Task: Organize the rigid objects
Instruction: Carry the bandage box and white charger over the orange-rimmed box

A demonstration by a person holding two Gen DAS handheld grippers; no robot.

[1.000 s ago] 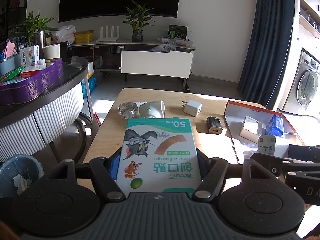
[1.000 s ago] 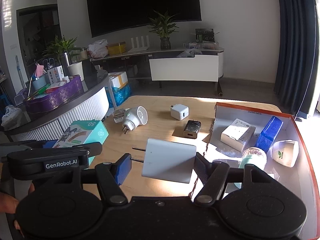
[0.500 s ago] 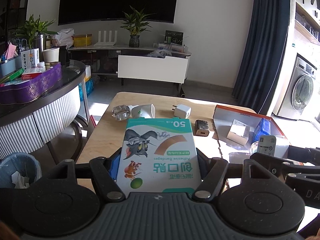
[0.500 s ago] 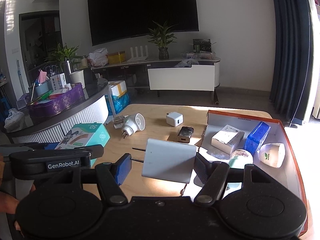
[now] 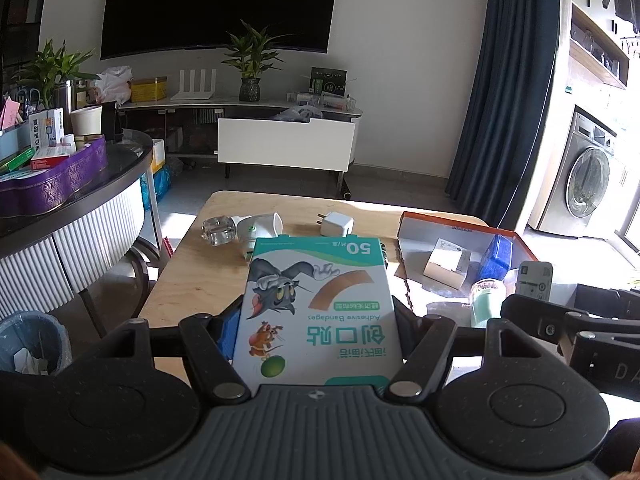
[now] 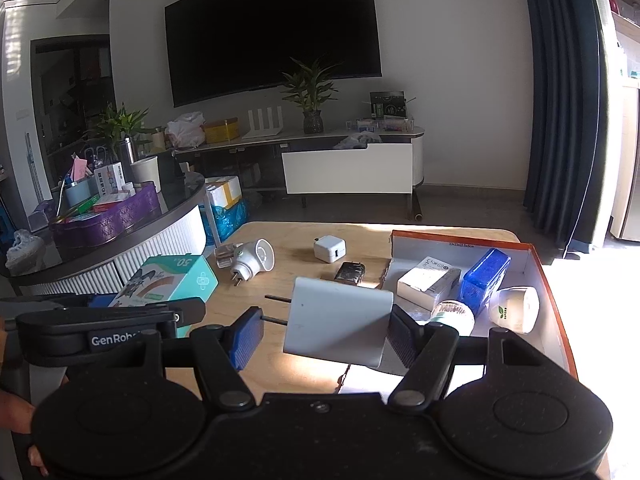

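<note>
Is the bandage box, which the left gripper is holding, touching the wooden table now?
Apart. In the right wrist view the bandage box sits in the left gripper, its far end hanging clear of the wooden table.

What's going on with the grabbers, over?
Left gripper holding bandage box. Right gripper holding white charger. Orange box ahead, path clear.

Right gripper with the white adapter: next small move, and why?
Probably carry it a little further right and forward, over the orange-rimmed box, then lower. The right gripper holds the white adapter above the table, just short of the box wall, and other sorted items already lie inside. The left gripper holds the bandage box, which can follow.
</note>
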